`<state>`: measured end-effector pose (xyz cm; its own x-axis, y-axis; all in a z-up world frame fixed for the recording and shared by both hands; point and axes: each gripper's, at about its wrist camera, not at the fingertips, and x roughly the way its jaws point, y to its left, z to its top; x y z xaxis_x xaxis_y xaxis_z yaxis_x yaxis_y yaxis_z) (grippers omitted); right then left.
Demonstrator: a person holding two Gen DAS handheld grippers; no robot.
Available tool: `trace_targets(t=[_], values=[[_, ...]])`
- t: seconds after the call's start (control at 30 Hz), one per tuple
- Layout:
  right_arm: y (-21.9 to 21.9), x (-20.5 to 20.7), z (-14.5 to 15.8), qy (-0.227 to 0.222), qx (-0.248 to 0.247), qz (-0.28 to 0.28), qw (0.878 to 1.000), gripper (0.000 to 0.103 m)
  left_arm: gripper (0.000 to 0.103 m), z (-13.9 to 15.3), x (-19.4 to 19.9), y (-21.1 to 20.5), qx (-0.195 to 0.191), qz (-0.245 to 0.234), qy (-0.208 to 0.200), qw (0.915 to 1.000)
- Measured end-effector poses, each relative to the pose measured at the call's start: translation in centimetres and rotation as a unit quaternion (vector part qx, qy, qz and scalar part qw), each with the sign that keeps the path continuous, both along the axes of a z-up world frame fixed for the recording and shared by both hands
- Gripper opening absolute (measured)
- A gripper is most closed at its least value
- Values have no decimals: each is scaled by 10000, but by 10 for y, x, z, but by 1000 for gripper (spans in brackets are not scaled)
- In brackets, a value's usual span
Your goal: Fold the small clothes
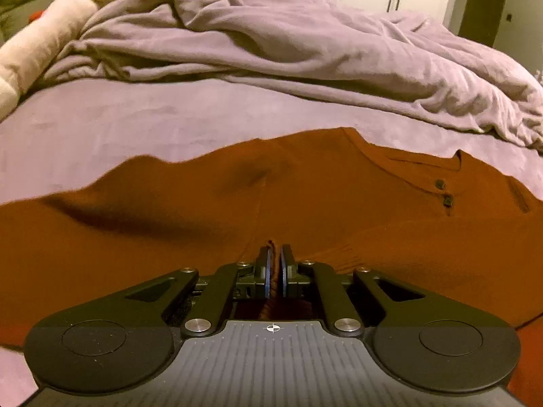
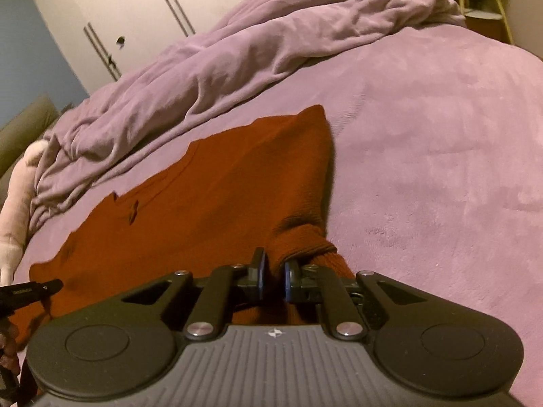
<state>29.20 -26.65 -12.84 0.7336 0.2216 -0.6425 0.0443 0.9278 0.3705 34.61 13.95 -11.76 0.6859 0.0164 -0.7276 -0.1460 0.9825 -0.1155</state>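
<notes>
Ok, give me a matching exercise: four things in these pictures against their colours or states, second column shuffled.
Things:
1. shirt
2. duvet
3. left gripper
4. plush toy

States:
A. crumpled, lilac
B. cream-white, at the bed's edge
C. rust-orange, spread on the bed
D. shut on fabric

Pairs: 1-C, 2-A, 3-D, 4-B

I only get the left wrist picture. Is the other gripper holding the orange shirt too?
Observer: Yes, the right gripper pinches a ribbed edge of the shirt.
Child: Is that bit lying flat?
Observer: No, it rises in a lifted fold up to the fingers.
Child: What's past it?
Observer: Bare purple bedsheet to its right, and a yellow shelf beyond the rumpled blanket.
</notes>
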Motion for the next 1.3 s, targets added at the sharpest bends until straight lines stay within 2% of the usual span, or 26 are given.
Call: trace_targets(t=[0.07,0.2,0.3,0.37,0.43,0.5,0.6,0.67,0.83,0.9,0.93,0.97,1.03,1.07,1.1,1.17,1.23,1.3], values=[[0,-8,10,4,-150,-17,9999,9,10,1,-2,6,-83,70,27,9999],[7,-24,29,-326,-645,-120,9973,9,15,6,-6,19,-254,205,45,9995],[15,-20,33,-414,-854,-122,9954,9,20,9,-11,28,-624,258,80,9977],[19,-15,33,-397,-815,-82,9958,9,33,13,-16,28,-742,154,56,9971],[27,-8,32,-362,-801,31,9961,9,40,14,-18,24,-752,-13,67,9971],[38,-2,27,-317,-926,164,9951,9,44,12,-17,19,-724,-208,167,9970],[53,8,14,-141,-1182,410,9920,9,45,3,-12,9,-425,-313,334,9980],[55,11,2,4,-1423,489,9886,8,46,1,-12,3,-247,-368,297,9986],[68,6,-4,-158,-2100,696,9751,8,49,-5,-13,1,-190,-285,247,9991],[70,5,-1,-146,-2213,704,9726,8,54,-4,-16,6,-232,-203,222,9993],[71,4,0,-143,-2281,709,9710,8,63,-3,-18,7,-179,-140,216,9995],[72,1,2,-148,-2359,689,9692,8,67,-2,-20,8,-115,-108,217,9996],[76,-6,6,-185,-2522,640,9654,8,70,1,-26,11,-113,-160,178,9997],[77,-11,9,-201,-2571,586,9644,8,77,4,-31,13,-81,-105,133,9998],[78,-15,12,-194,-2581,519,9645,9,82,6,-37,16,-26,-9,92,10000],[78,-29,20,-158,-2466,409,9681,26,94,11,-52,26,-4,241,26,9997],[77,-47,29,-289,-2227,418,9736,36,95,13,-70,46,-278,536,52,9982],[77,-68,37,-428,-2043,434,9770,41,95,14,-90,71,-590,876,47,9944]])
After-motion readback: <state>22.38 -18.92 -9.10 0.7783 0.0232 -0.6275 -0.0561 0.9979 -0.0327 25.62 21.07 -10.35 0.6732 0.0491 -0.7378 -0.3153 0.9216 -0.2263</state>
